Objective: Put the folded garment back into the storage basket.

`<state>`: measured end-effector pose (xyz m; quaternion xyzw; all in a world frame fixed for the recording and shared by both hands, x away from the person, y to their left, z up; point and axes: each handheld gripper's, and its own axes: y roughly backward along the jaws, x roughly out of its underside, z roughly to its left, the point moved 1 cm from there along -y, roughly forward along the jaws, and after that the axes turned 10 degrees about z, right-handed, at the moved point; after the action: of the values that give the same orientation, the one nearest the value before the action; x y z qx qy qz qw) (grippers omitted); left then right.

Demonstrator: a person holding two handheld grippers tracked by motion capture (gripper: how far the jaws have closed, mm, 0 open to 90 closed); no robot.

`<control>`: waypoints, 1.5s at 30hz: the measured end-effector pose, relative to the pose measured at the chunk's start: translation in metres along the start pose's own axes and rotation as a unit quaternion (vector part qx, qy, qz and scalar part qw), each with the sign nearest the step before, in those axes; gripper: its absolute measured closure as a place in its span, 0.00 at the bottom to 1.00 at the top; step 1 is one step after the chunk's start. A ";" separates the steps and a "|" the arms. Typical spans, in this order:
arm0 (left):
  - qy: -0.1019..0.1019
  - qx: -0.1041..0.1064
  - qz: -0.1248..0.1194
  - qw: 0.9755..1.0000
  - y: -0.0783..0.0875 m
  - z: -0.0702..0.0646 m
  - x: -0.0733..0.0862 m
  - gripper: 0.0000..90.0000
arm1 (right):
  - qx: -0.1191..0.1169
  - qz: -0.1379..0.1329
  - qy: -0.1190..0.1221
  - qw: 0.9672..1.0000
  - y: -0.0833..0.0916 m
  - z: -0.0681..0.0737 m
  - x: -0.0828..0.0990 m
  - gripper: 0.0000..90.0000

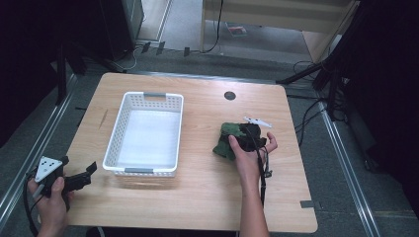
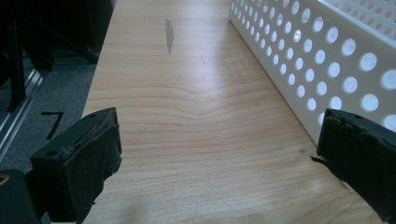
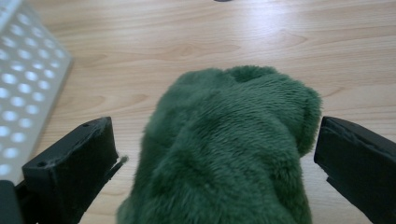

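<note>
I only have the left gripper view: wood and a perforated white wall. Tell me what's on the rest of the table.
Observer: That wall belongs to a white basket; it holds nothing.
Operator: Report the other gripper.
Observer: The right gripper is open, its jaws on either side of a green plush toy.
Operator: Say where that toy is.
Observer: On the table, to the right of the basket and apart from it.
</note>
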<state>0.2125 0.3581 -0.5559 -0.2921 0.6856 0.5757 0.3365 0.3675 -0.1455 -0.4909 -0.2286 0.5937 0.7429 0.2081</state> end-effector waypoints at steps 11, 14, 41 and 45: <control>0.001 0.003 0.000 1.000 0.000 0.000 0.000 0.01 | 0.003 0.018 0.002 1.000 -0.022 0.001 0.003 0.00; 0.001 0.002 0.001 1.000 0.000 0.000 0.000 0.01 | 0.006 0.029 0.003 1.000 -0.027 0.003 0.006 0.00; 0.003 0.004 0.003 1.000 -0.001 0.000 0.000 0.01 | 0.032 0.025 0.018 0.999 -0.053 0.000 0.028 0.08; 0.004 0.005 0.003 1.000 0.000 0.001 0.000 0.01 | 0.025 0.008 0.014 1.000 -0.050 -0.001 0.029 0.15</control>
<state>0.2130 0.3587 -0.5561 -0.2907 0.6909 0.5717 0.3337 0.3734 -0.1352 -0.5479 -0.2290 0.6166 0.7261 0.2000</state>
